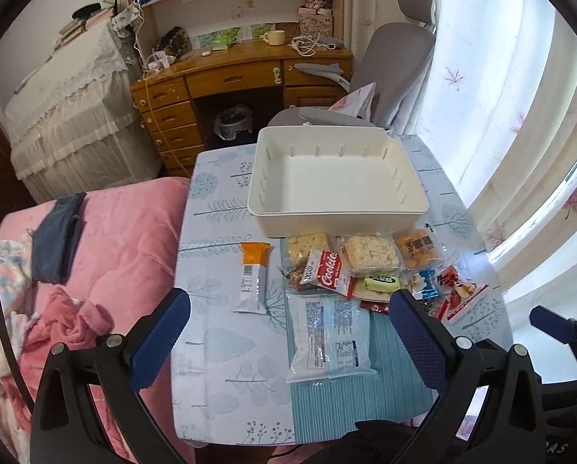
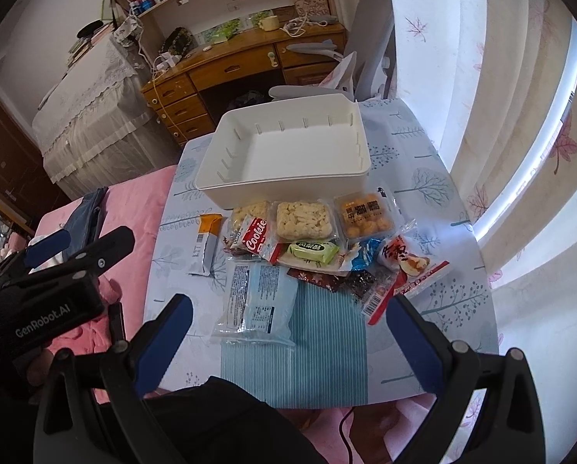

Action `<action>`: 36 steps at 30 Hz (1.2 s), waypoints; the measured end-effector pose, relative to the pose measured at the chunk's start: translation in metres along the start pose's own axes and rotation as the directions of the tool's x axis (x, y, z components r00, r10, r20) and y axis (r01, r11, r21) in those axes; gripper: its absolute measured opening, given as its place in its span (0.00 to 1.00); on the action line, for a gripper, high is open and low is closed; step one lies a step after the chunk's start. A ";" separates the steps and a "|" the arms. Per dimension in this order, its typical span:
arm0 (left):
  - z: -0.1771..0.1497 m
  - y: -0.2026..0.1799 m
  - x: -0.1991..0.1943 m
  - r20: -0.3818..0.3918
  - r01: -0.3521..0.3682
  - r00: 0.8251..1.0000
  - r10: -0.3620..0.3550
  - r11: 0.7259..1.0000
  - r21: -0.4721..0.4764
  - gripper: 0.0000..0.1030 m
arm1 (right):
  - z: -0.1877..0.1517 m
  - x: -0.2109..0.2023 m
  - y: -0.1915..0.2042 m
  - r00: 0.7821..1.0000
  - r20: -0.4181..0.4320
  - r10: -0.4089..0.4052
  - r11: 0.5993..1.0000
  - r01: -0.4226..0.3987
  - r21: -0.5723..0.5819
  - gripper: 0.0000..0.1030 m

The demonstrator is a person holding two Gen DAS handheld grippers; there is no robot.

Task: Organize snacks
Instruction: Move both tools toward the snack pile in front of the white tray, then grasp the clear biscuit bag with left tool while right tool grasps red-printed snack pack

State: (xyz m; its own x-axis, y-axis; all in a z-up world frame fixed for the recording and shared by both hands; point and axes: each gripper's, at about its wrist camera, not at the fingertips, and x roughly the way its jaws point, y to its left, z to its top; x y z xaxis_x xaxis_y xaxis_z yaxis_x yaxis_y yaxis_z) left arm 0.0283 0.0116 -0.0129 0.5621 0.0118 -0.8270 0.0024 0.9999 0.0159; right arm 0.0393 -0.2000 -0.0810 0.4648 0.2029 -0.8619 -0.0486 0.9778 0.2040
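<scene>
Both tongs wide, holding nothing: left gripper (image 1: 288, 317) above pale blue pack (image 1: 331, 336), right gripper (image 2: 288, 321) above striped mat (image 2: 327, 328). White bin (image 1: 337, 214) bare inside, far side of table; snack pile (image 1: 369, 266) just before its near wall, packs overlapping. Risk: slick wrappers slide under pinch; lifting one drags neighbours; puffed-rice pack (image 2: 306, 220) likely crushes if squeezed hard. Orange-topped bar (image 1: 253, 278) apart, easy. Dark wrappers underneath pile unreadable. Table near edge hidden by dark sleeve.
</scene>
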 end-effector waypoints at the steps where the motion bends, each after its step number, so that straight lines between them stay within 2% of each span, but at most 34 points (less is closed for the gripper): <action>1: 0.001 0.003 0.000 0.005 0.010 1.000 -0.010 1.000 -0.006 0.99 | -0.001 0.001 0.001 1.000 -0.001 -0.007 1.000 0.007 0.010 0.98; 4: 0.004 0.014 0.004 0.011 0.034 0.999 -0.034 0.999 -0.007 0.99 | -0.002 0.005 0.003 1.000 -0.007 -0.025 0.999 0.025 0.045 0.98; 11: 0.004 0.038 0.032 -0.028 0.086 0.996 -0.086 0.996 0.007 0.99 | -0.012 0.023 0.008 0.997 -0.010 -0.075 0.989 0.076 0.124 0.98; 14: 0.001 0.045 0.051 -0.080 0.098 0.992 -0.097 0.995 0.007 0.99 | -0.018 0.034 0.011 0.996 -0.023 -0.084 0.986 0.086 0.139 0.98; 18: -0.007 0.058 0.077 -0.153 0.136 0.978 -0.139 0.990 -0.025 0.99 | -0.025 0.044 0.013 0.993 -0.019 -0.113 0.986 0.114 0.123 0.98; 26: -0.028 0.056 0.128 -0.320 0.186 0.924 -0.209 0.977 -0.100 0.99 | -0.042 0.073 -0.003 0.982 -0.052 -0.184 0.976 0.189 0.109 0.98; 32: -0.037 0.035 0.158 -0.434 0.216 0.866 -0.250 0.968 -0.126 0.99 | -0.048 0.088 -0.024 0.963 -0.057 -0.263 0.959 0.268 0.090 0.98; 36: -0.042 0.018 0.180 -0.504 0.200 0.829 -0.244 0.970 -0.141 0.99 | -0.048 0.096 -0.036 0.944 -0.058 -0.325 0.944 0.327 0.048 0.98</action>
State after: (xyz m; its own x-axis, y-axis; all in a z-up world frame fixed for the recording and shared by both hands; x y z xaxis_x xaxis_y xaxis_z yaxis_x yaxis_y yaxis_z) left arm 0.0948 0.0326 -0.1846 0.0486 -0.2290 -0.9722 -0.0020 0.9733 -0.2293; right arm 0.0433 -0.2133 -0.1928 0.4031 -0.1227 -0.9069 0.1491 0.9865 -0.0672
